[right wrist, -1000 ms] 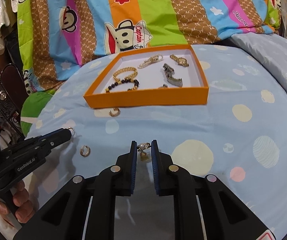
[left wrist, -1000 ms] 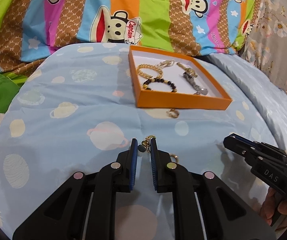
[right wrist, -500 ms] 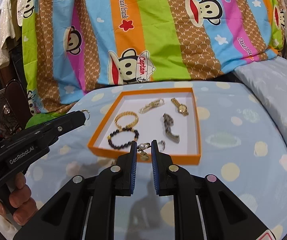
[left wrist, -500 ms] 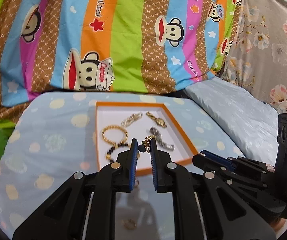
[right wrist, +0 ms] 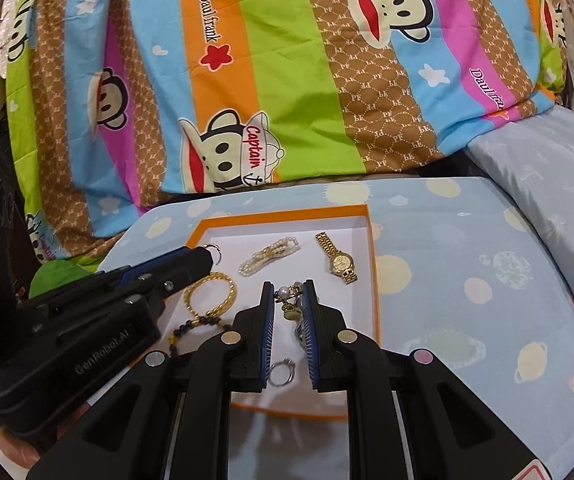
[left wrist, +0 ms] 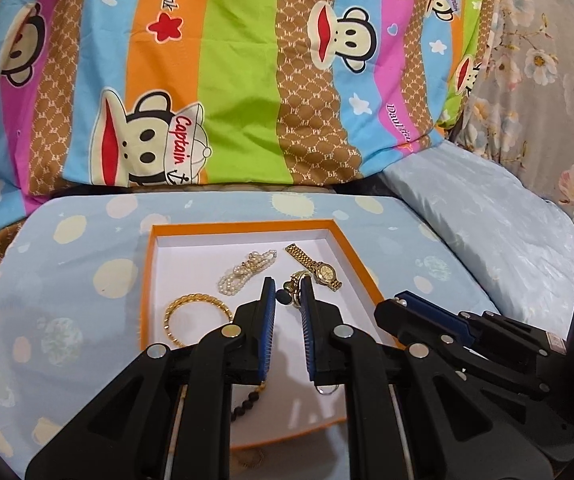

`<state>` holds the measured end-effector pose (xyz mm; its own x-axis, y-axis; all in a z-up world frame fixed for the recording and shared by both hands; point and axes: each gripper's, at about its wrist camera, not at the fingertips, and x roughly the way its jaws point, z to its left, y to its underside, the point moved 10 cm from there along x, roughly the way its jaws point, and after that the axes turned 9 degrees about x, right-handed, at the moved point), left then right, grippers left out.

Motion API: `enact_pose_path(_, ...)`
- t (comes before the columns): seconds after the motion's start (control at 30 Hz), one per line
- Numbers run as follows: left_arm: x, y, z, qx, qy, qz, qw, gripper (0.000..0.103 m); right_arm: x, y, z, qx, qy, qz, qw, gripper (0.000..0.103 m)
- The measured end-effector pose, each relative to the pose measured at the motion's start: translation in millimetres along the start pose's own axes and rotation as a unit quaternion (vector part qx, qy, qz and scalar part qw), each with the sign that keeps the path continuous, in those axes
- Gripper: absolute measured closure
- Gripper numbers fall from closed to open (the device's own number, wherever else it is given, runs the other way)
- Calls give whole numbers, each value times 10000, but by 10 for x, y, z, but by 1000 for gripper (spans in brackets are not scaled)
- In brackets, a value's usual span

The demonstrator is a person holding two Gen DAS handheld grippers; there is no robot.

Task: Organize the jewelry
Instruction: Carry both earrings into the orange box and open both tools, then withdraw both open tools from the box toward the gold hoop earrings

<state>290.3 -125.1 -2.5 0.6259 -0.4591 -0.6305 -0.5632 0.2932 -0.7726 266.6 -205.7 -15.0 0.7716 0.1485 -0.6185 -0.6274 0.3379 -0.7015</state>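
Both grippers are held low over the orange box [left wrist: 146,280], which sits on a pale blue spotted sheet [right wrist: 487,300] in front of a striped monkey-print blanket [left wrist: 247,80]. The left gripper [left wrist: 287,298] points forward and slightly down into the box, its 2 blue-padded fingers nearly closed and pinching a small gold earring with a dark bead [left wrist: 291,290] at the tips, above the white floor. The right gripper [right wrist: 289,300] comes in alongside from the right at a similar downward tilt, its jaws narrowed on a pearl-and-gold earring [right wrist: 287,304] that dangles between the pads. Lying in the box are a pearl bracelet [right wrist: 269,255], a gold watch [right wrist: 337,258], a gold chain bracelet [left wrist: 197,314], a dark beaded bracelet [right wrist: 193,326] and a silver ring [right wrist: 281,372]. In the right wrist view the left gripper's tip shows a thin gold hoop at its end.
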Motion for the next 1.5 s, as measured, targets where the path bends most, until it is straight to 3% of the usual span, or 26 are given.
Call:
enact_pose_path(0.5,437,58,88,-29,-145,269,9995,91,427,-70,-126,35,197,92,9998,89)
enact_pose_path(1.2,619,160,134,-73,-159,442,9989,91,609,-30,-206,15,332,171,9993,88)
enact_pose_path(1.27,633,172,138,-85,-180,458,9988,89,598,-41,-206,32,332,140,9993,88)
enact_pose_path(1.5,536,141,213,-296,-227,351,9987,68,418,-117,-199,138,243,-50,9996,85)
